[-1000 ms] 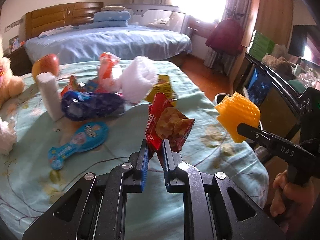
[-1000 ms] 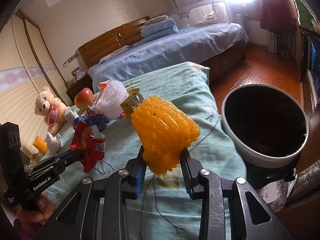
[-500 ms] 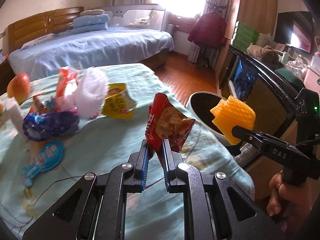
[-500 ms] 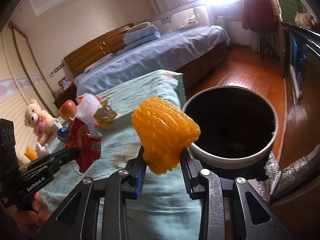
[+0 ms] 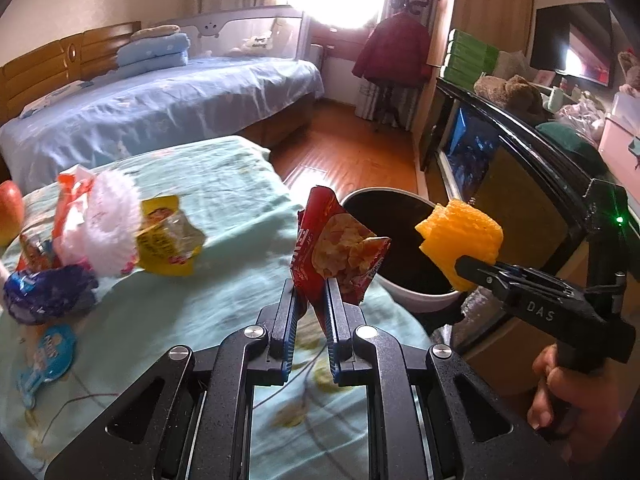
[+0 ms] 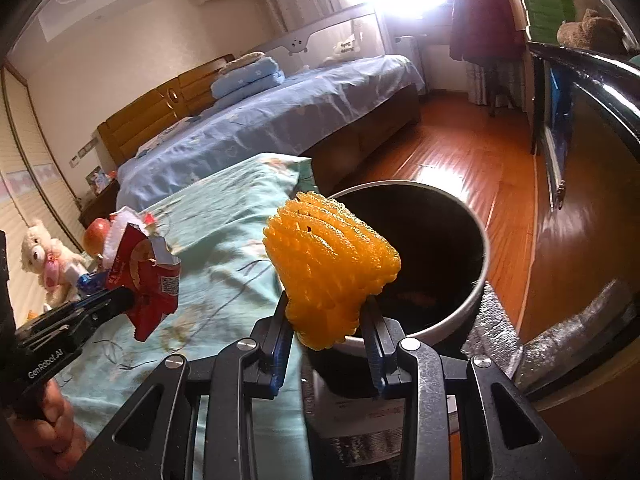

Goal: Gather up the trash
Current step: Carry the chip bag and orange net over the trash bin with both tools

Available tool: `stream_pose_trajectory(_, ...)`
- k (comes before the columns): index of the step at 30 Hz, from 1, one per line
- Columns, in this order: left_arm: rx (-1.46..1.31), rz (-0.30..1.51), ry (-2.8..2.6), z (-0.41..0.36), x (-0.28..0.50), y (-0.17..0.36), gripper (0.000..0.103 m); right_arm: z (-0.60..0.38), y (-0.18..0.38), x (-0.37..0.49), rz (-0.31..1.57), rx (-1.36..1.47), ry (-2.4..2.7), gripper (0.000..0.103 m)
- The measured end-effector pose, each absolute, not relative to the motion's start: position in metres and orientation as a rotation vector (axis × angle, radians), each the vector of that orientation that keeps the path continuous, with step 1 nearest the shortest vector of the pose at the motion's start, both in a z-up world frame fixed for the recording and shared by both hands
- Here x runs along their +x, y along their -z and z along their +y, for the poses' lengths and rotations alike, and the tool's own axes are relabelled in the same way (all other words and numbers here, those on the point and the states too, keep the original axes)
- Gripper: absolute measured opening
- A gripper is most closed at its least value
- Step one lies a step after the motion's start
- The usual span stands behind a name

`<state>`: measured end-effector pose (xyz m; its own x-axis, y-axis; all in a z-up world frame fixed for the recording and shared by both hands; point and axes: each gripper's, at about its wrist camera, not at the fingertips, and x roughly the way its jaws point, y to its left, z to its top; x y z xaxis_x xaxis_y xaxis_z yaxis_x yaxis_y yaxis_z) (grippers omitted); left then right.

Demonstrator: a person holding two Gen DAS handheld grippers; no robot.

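My left gripper (image 5: pixel 311 296) is shut on a red chip bag (image 5: pixel 340 252), held upright over the table's right edge; the bag also shows in the right wrist view (image 6: pixel 146 276). My right gripper (image 6: pixel 326 320) is shut on an orange foam fruit net (image 6: pixel 330 264), held over the near rim of the round trash bin (image 6: pixel 478 280). In the left wrist view the net (image 5: pixel 460 240) hangs above the bin (image 5: pixel 416 300), just right of the chip bag.
More trash lies on the teal tablecloth (image 5: pixel 224 208): a yellow wrapper (image 5: pixel 168 240), a white foam net (image 5: pixel 110 224), a dark blue bag (image 5: pixel 48 292), a blue card (image 5: pixel 48 356). An apple (image 5: pixel 8 212) sits far left. A dark cabinet (image 5: pixel 520 152) stands right of the bin.
Both grippers have swung right from above the table toward the bin. The orange net now hangs over the bin's rim and the chip bag is near the table's right edge.
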<state>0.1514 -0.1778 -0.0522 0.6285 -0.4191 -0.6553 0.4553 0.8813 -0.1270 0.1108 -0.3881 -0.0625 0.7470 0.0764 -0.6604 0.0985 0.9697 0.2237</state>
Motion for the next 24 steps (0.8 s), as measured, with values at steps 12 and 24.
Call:
stream_pose_trajectory(12,0.069,0.761,0.549,-0.218,0.170,0.054,0.012,-0.421,0.061,0.125,0.737,0.248,0.057,0.034)
stream_pose_trajectory(24,0.082,0.788,0.577,-0.250,0.188,0.059,0.012,-0.444,0.065,0.143,0.761,0.245,0.079,0.036)
